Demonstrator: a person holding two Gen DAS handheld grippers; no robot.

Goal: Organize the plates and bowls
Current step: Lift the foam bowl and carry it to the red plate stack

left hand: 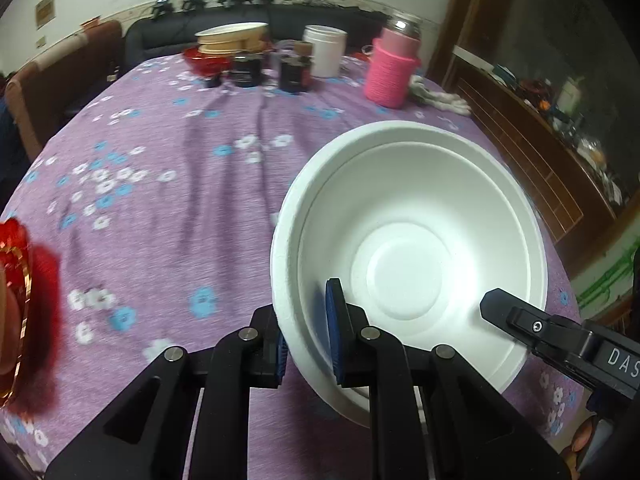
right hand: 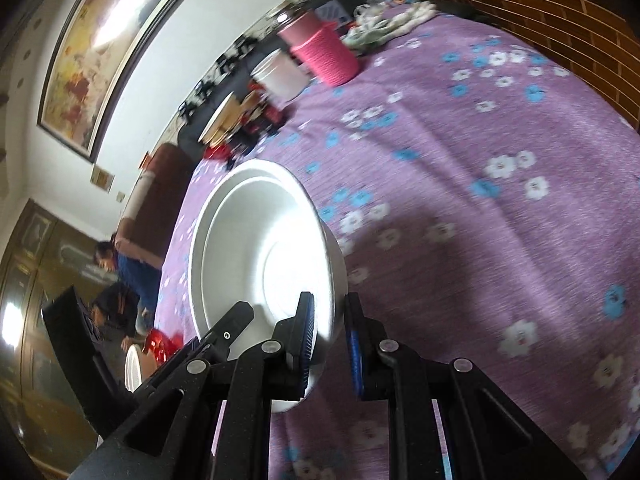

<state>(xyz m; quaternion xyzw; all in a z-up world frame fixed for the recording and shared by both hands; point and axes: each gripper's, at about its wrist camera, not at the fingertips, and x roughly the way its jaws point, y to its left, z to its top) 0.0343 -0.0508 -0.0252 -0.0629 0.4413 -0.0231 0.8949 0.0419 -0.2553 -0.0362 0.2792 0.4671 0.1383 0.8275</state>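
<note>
On the far side of the purple flowered tablecloth (left hand: 168,168) we see a stack of plates (left hand: 232,38), a red bowl (left hand: 206,60), dark jars (left hand: 246,70), a white tub (left hand: 324,50) and a pink wrapped jar (left hand: 394,68). They are small and a bit blurry, so we cannot tell much more about them. At the left edge of the left view a red and gold thing (left hand: 20,280) is cut off and smeared, and we cannot say what it is.

Our white bowl (left hand: 408,256) is tilted up over the cloth, near us. Its low edge is hidden behind our black fingers. Our left gripper (left hand: 310,340) pinches the bowl's rim: one blue pad (left hand: 334,328) sits inside the bowl and the other is outside, tight on the wall. Our right gripper (right hand: 330,344) has the rim of the same bowl (right hand: 256,248) between its pads too. One pad touches the inside. A small gap shows by the outer pad (right hand: 354,356), so we cannot tell if it grips hard.
</note>
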